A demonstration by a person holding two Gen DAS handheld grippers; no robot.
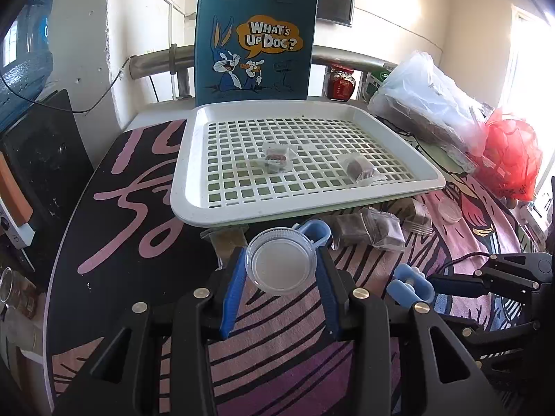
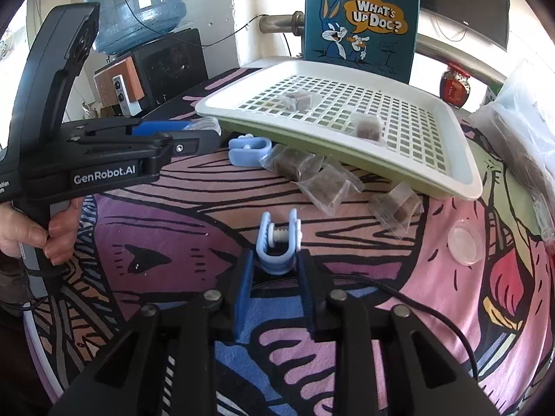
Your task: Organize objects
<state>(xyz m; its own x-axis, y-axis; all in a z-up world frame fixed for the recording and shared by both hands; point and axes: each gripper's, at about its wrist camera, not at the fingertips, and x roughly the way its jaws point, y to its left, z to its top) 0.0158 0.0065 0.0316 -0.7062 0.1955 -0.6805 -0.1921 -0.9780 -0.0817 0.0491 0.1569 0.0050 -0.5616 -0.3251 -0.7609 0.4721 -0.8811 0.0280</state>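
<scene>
At six o'clock, right tongs point(image 2: 276, 260) flanking a blue clip point(image 2: 277, 246) on cartoon-print cloth point(image 2: 347, 364); pressing or not, cannot tell. Left tongs point(image 1: 281, 260) clamped on a clear round lid point(image 1: 281, 265). Toward twelve: wrapped brown blocks point(image 2: 322, 183), white slotted tray point(image 1: 194, 173), blue tote point(image 1: 256, 17). Only in the right view, at eleven: water jug point(image 2: 138, 3).

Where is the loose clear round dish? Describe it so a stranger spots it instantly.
Start at the white slotted tray on the cartoon-print cloth. Past its near right corner, beyond the wrapped brown blocks, a shallow clear round dish lies alone on a pink patch. Its twin is gripped in the left tongs; this one lies free.
</scene>
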